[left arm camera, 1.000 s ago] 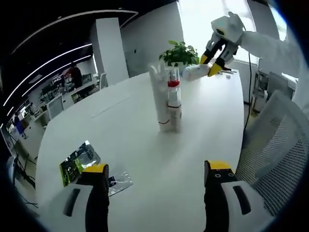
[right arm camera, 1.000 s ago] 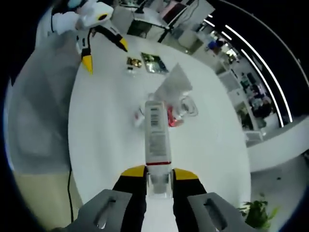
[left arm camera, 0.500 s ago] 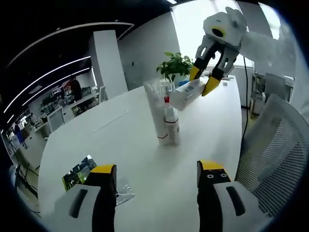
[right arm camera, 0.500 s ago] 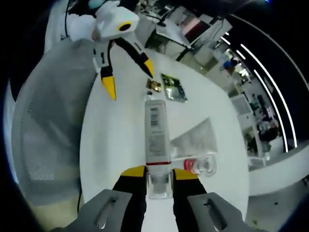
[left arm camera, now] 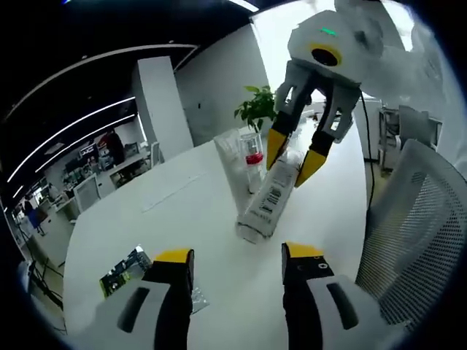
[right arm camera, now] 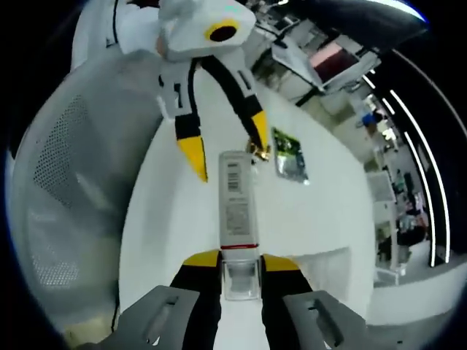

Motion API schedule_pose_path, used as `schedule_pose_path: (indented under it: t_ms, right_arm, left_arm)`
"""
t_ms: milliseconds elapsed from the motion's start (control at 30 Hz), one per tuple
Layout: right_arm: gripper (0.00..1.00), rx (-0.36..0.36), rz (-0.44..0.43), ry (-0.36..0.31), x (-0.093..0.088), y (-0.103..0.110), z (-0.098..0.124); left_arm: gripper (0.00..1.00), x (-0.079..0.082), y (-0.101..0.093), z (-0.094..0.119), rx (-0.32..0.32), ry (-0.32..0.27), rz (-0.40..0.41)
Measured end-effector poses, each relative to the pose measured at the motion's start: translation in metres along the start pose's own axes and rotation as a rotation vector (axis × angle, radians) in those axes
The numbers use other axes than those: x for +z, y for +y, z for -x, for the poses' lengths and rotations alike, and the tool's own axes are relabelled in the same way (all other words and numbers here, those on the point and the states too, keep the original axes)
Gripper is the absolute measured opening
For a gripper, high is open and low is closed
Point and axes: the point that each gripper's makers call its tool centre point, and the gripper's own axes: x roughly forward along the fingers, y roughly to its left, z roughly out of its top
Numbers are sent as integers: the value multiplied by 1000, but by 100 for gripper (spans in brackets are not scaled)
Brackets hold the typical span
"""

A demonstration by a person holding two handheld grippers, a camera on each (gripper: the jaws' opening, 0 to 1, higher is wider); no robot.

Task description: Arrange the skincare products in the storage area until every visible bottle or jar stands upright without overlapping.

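Note:
My right gripper point(right arm camera: 239, 262) is shut on the capped end of a white bottle with a barcode label point(right arm camera: 237, 204). In the left gripper view that bottle point(left arm camera: 267, 205) hangs tilted from the right gripper point(left arm camera: 292, 157), its lower end at or just above the white table point(left arm camera: 182, 219); I cannot tell if it touches. Just behind it stand a white tube point(left arm camera: 228, 166) and a clear bottle with a red band point(left arm camera: 252, 156), both upright. My left gripper point(left arm camera: 237, 257) is open and empty, close in front of the bottle, and it appears open above the table as the left gripper point(right arm camera: 226, 146).
A green packet point(left arm camera: 119, 268) and a small clear wrapper lie at the table's near left; the green packet point(right arm camera: 290, 156) sits beyond the left gripper. A mesh office chair point(left arm camera: 419, 233) stands at the right table edge. A potted plant point(left arm camera: 255, 109) is at the far end.
The right gripper has carried the white bottle from high at the far end down toward the left gripper, to just in front of the tube and clear bottle. The left gripper stayed open.

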Motion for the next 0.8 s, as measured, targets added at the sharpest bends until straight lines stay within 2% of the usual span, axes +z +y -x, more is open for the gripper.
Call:
schedule_pose_path:
  t_ms: [100, 233, 333, 433, 800]
  right_arm:
    - [11, 11, 27, -3, 7, 3, -5]
    - [11, 2, 83, 19, 14, 1, -12]
    - [11, 9, 104, 25, 18, 3, -18]
    - [11, 12, 164, 54, 20, 5, -25]
    - [11, 14, 194, 36, 40, 5, -34]
  left_arm:
    - [41, 0, -3, -1, 2, 9, -54]
    - [35, -1, -1, -1, 55, 57, -250]
    - [32, 0, -8, -3, 33, 48, -251]
    - [32, -2, -9, -4, 25, 56, -260]
    - [26, 0, -9, -4, 22, 46, -288]
